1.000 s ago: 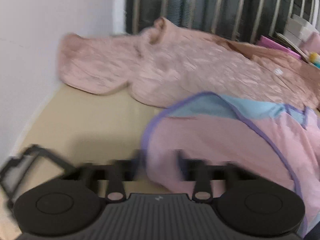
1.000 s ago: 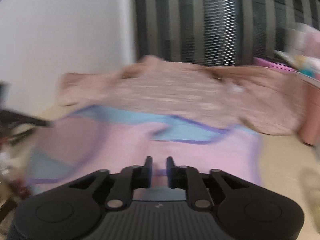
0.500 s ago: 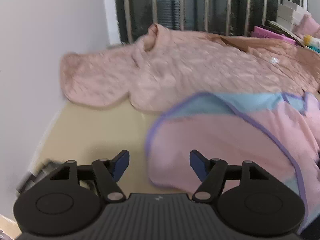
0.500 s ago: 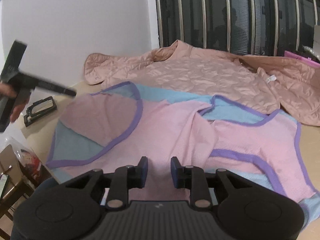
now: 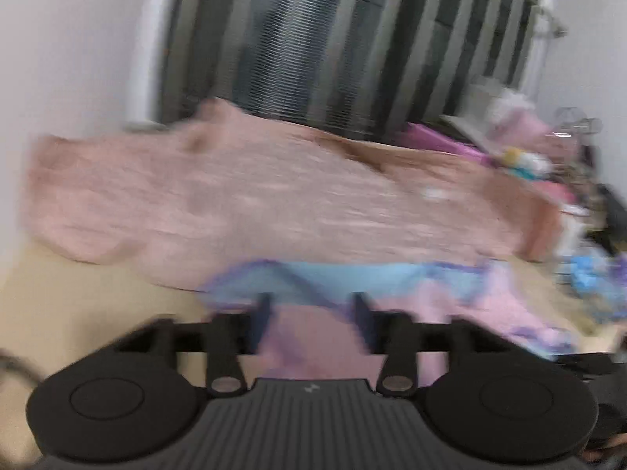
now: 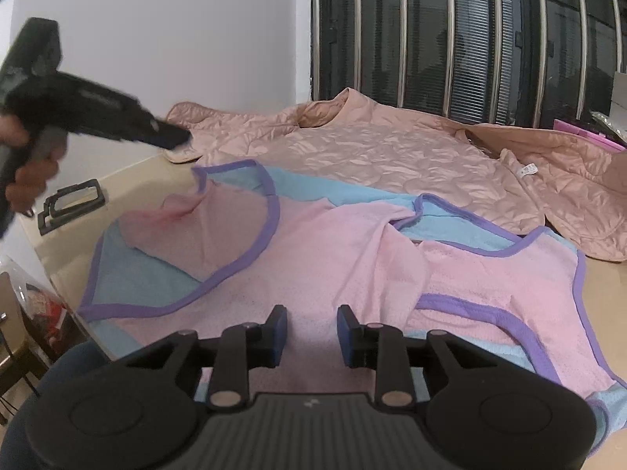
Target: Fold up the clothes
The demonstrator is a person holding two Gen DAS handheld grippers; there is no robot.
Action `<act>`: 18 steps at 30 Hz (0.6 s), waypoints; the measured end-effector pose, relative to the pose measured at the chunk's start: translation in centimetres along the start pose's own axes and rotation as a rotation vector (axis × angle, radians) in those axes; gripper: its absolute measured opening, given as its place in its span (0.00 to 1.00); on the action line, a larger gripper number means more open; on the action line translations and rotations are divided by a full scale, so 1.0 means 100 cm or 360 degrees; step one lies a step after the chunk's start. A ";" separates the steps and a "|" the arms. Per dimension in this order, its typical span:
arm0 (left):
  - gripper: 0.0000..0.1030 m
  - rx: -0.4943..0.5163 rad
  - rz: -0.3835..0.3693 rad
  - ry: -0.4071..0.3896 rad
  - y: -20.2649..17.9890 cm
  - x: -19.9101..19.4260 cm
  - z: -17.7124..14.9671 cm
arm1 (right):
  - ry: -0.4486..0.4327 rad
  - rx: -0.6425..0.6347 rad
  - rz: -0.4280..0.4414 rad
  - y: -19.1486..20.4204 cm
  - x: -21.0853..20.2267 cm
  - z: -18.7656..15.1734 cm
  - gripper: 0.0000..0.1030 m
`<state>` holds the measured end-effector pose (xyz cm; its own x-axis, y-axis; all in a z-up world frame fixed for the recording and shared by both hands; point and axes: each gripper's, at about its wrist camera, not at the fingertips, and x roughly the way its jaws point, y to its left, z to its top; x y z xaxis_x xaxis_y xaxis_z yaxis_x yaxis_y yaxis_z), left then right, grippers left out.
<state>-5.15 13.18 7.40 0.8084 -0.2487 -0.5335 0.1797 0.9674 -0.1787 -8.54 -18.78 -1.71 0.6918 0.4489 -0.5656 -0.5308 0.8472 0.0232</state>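
The pink jersey, purple-trimmed, lies crumpled on the beige table, overlapping a quilted jacket whose white tag is unreadable. Both the right gripper and left gripper gape empty; bare tabletop lies left.

Everything's motion-blurred here. The black left gripper has its jaws spread apart over a pink mesh garment with blue panels and purple trim. Behind it lies a peach quilted jacket on the beige tabletop, with a barred dark window at the back.
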 end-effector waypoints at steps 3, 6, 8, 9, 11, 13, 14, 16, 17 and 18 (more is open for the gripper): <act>0.51 -0.0016 0.0236 0.0020 0.026 -0.026 -0.009 | 0.0020 -0.0033 -0.0013 0.007 -0.004 0.007 0.26; 0.51 -0.0118 0.0346 0.0039 0.040 -0.046 -0.023 | -0.0055 -0.0115 0.0208 0.032 -0.009 0.028 0.27; 0.51 -0.0152 0.0383 0.0029 0.044 -0.055 -0.031 | -0.0116 -0.0155 0.0408 0.056 -0.004 0.045 0.27; 0.51 -0.0164 0.0394 0.0016 0.045 -0.059 -0.034 | -0.0132 -0.0169 0.0478 0.072 0.005 0.053 0.27; 0.52 -0.0181 0.0382 -0.0014 0.044 -0.069 -0.039 | -0.0092 -0.0225 0.0546 0.106 0.034 0.068 0.27; 0.55 -0.0202 0.0348 -0.0014 0.042 -0.069 -0.042 | -0.0021 -0.0244 0.0559 0.128 0.062 0.075 0.25; 0.55 -0.0213 0.0330 -0.0014 0.040 -0.068 -0.043 | 0.0020 -0.0237 0.0548 0.135 0.073 0.076 0.25; 0.55 -0.0190 0.0294 0.0024 0.034 -0.053 -0.045 | 0.0098 -0.0213 0.0539 0.141 0.093 0.075 0.06; 0.55 -0.0179 0.0276 0.0043 0.030 -0.046 -0.046 | 0.0130 -0.0178 0.0525 0.139 0.098 0.071 0.02; 0.55 -0.0167 0.0257 0.0062 0.027 -0.038 -0.047 | 0.0116 -0.0135 0.0524 0.135 0.096 0.068 0.02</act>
<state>-10.42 16.53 5.06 0.7992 -0.0941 -0.5937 -0.0120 0.9850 -0.1723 -5.69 -1.08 -1.23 0.4415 0.6700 -0.5968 -0.7605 0.6324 0.1472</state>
